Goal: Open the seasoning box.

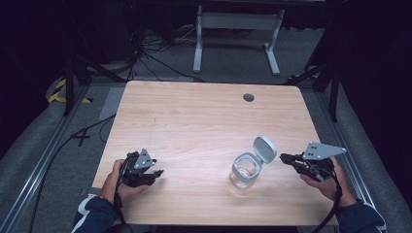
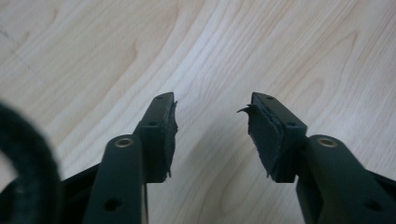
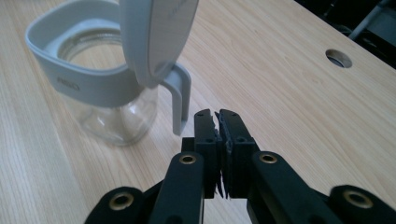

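A clear glass jar [image 1: 244, 171] with a grey collar stands on the wooden table [image 1: 194, 121] at the front right, its grey flip lid [image 1: 265, 148] swung up and open. In the right gripper view the jar [image 3: 100, 88] is at upper left and its lid [image 3: 156, 37] stands upright just beyond the jaws. My right gripper [image 1: 283, 157] is shut with nothing between its pads, just right of the lid's hinge [image 3: 180, 100]. My left gripper [image 1: 159, 173] rests near the front left edge, open and empty, over bare wood [image 2: 212, 105].
A round cable hole [image 1: 248, 97] sits near the table's far edge, also seen in the right gripper view [image 3: 339, 58]. A white desk frame [image 1: 238, 34] and cables lie on the floor beyond. A dark loop [image 2: 23, 172] of cable crosses the left gripper view's corner.
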